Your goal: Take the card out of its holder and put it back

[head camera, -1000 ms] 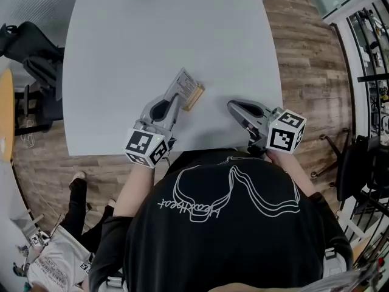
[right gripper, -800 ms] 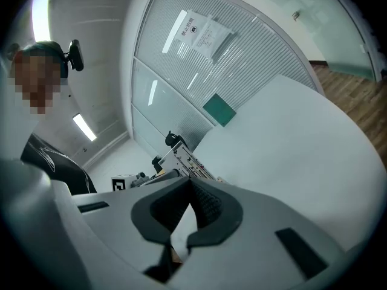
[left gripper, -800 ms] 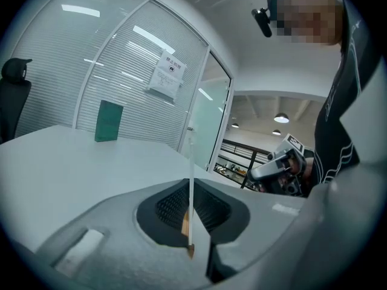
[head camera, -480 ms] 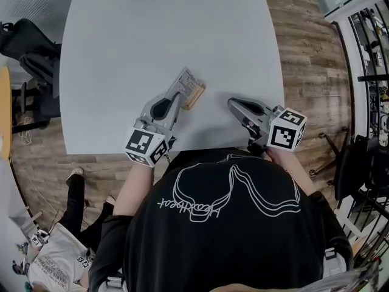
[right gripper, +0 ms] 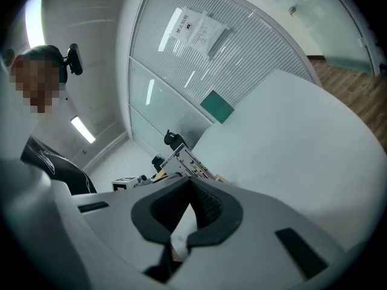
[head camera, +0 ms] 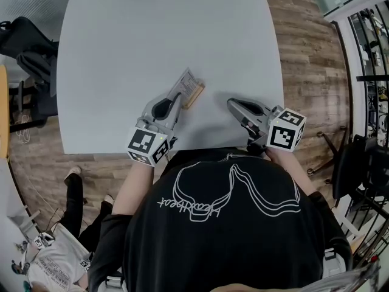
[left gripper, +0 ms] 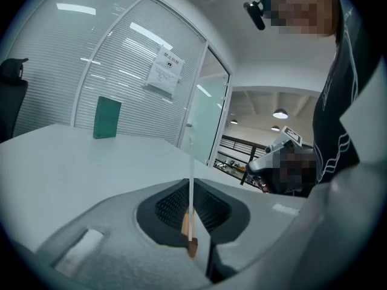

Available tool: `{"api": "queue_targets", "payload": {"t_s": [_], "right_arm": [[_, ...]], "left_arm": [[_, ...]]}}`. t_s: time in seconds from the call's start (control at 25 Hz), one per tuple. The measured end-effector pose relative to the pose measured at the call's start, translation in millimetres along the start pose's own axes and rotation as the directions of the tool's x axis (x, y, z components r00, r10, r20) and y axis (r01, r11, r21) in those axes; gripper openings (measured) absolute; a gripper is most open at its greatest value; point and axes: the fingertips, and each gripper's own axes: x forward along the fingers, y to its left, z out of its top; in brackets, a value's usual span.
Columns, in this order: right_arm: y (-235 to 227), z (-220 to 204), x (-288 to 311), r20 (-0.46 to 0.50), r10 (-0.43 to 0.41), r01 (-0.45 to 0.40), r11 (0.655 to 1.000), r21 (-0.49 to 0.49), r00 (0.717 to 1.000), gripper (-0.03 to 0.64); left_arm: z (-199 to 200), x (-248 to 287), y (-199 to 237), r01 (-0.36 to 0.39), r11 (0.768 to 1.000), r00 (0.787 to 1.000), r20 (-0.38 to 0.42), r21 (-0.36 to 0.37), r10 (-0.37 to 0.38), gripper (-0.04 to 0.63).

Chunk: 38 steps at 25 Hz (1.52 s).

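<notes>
A white card [head camera: 187, 79] with print on it sits in a small wooden holder [head camera: 195, 93] near the front of the grey table [head camera: 152, 35]. My left gripper [head camera: 177, 96] is shut on the card. In the left gripper view the card [left gripper: 190, 174] stands edge-on between the jaws, with the wood of the holder [left gripper: 188, 229] at its base. My right gripper [head camera: 232, 104] rests to the right of the card, apart from it, shut with nothing in it. From the right gripper view the card [right gripper: 188, 159] shows just beyond the closed tips of that gripper [right gripper: 187, 189].
A green block [left gripper: 107, 118] stands at the table's far end, also in the right gripper view [right gripper: 216, 106]. Dark office chairs [head camera: 27, 59] stand off the table's left side. The table's front edge runs close under both grippers, against the person's black shirt [head camera: 225, 224].
</notes>
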Motion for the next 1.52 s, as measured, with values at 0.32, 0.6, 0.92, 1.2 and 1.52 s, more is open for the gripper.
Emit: {"api": "queue_targets", "payload": {"t_s": [0.32, 0.6, 0.92, 1.2, 1.52], "right_arm": [[-4, -4, -1, -0.004, -0.007, 0.007, 1.0, 0.009, 1.0, 0.009], [-4, -5, -4, 0.0, -0.006, 0.006, 1.0, 0.015, 1.0, 0.009], [-10, -6, -9, 0.006, -0.022, 0.022, 1.0, 0.017, 1.0, 0.009], [-12, -8, -19, 0.013, -0.032, 0.032, 0.999, 0.022, 0.999, 0.009], [-5, -1, -47, 0.045, -0.012, 0.013, 1.0, -0.018, 0.999, 0.009]], "left_arm": [[-3, 2, -1, -0.003, 1.0, 1.0, -0.012, 0.013, 0.004, 0.025], [-17, 5, -3, -0.02, 0.999, 0.997, -0.069, 0.042, 0.023, 0.025], [-41, 11, 0, -0.043, 0.999, 0.992, -0.115, 0.026, 0.046, 0.026], [-43, 11, 5, -0.071, 0.997, 0.992, -0.105, -0.014, 0.069, 0.026], [-36, 7, -2, -0.112, 0.99, 0.992, -0.075, -0.091, 0.105, 0.111]]}}
